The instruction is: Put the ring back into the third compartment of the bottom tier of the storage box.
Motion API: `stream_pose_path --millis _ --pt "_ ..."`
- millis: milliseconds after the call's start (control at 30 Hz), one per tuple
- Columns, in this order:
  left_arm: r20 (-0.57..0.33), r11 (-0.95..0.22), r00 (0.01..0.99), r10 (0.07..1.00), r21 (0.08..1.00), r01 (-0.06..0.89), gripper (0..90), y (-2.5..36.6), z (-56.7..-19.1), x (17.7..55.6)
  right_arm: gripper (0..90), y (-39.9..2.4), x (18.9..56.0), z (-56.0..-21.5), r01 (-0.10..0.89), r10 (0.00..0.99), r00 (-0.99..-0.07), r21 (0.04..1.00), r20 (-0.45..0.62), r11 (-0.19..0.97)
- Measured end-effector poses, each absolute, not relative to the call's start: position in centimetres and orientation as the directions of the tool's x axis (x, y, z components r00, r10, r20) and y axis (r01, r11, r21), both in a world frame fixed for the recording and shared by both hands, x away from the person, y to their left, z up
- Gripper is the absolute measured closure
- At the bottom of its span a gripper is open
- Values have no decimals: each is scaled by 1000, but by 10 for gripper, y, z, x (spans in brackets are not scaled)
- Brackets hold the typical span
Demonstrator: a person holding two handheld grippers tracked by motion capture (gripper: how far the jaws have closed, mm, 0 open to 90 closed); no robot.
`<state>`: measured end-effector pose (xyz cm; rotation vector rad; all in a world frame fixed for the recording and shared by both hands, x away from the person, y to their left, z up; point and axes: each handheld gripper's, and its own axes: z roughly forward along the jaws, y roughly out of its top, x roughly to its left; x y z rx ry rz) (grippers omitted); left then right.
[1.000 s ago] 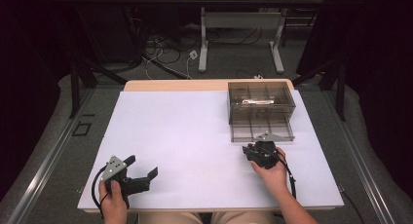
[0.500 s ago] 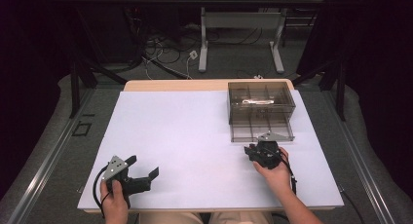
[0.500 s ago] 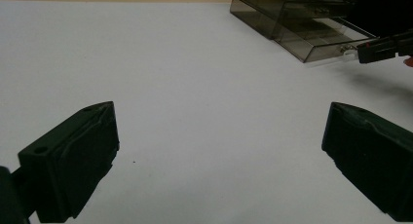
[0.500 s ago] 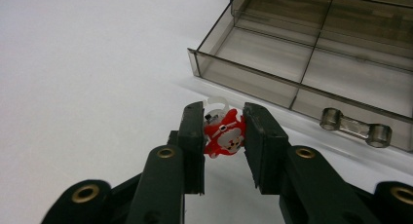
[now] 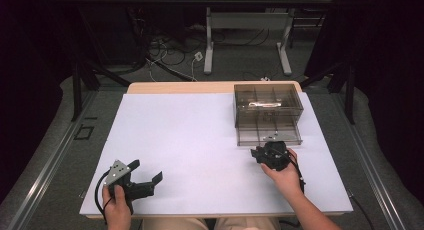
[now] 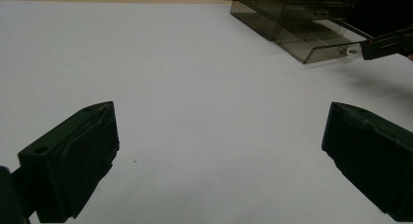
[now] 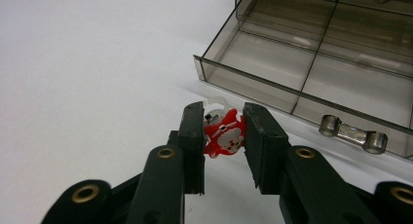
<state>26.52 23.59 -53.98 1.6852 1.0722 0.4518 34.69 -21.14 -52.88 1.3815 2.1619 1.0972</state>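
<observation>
Right gripper view: my right gripper point(image 7: 223, 131) is clamped on a small red figure point(image 7: 223, 136), with the open drawer point(image 7: 311, 95) at one o'clock. My left gripper point(image 6: 219, 156) stands wide apart, empty, over the white table point(image 6: 195, 87).

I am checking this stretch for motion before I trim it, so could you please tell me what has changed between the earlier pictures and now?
Very little. The right tool edged slightly along the front of the open drawer, still shut on the small red and white figure. The left tool stayed open near the table's front edge, and the smoky plastic drawer box did not move.
</observation>
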Motion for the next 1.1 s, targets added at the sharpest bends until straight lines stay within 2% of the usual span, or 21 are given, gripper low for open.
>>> stream_pose_path --millis 1100 --pt "-198 -61 529 825 900 432 2 236 -540 265 706 -212 357 -496 624 865 -471 758 172 189"
